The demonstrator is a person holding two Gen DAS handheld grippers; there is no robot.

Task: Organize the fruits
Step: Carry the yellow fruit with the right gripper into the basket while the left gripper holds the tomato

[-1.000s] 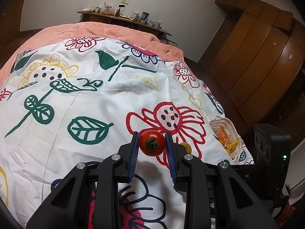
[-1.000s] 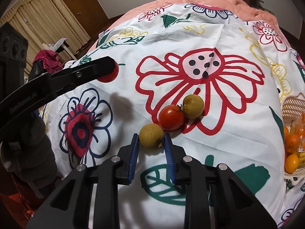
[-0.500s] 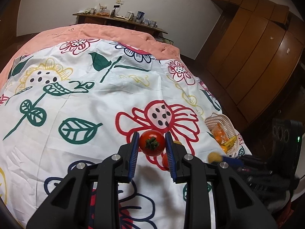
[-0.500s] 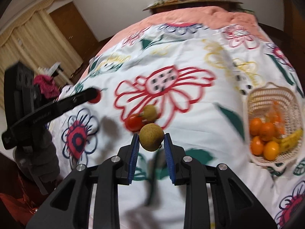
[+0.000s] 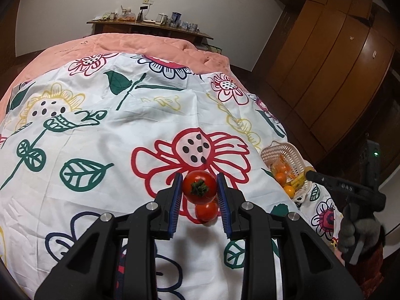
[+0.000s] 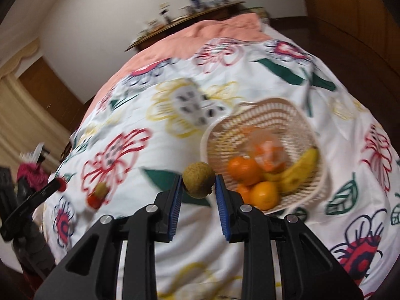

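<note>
Two fruits are in the air at this moment, one per gripper. Left gripper (image 5: 199, 190): blue pads pinch a red tomato (image 5: 199, 186), stem end toward the lens, held above the flowered bedspread (image 5: 100, 130). A second tomato (image 5: 206, 211) lies on the cloth directly below it, at about 6 o'clock from the held one. Right gripper (image 6: 198, 183): pads pinch a brownish round fruit (image 6: 199, 180), carried just beside the rim of the woven basket (image 6: 260, 115), which sits at about 2 o'clock from the fingertips in the right wrist view. That view is motion-blurred, so fine detail is uncertain.

Basket contents, as far as visible: several oranges (image 6: 243, 170), a banana (image 6: 297, 172), and a clear bag (image 6: 268, 150) with something orange inside.

Left on the bedspread: the second tomato and one more brownish fruit (image 6: 101, 188) touching it, seen at 9 o'clock in the right wrist view, well apart from the basket.

Progress, my estimate: well past halfway. Basket already holds a good share; two fruits in transit, two not yet collected. The brownish fruit looks close to release over the basket; the held tomato is well apart from the basket, which lies toward 3 o'clock in the left wrist view.
</note>
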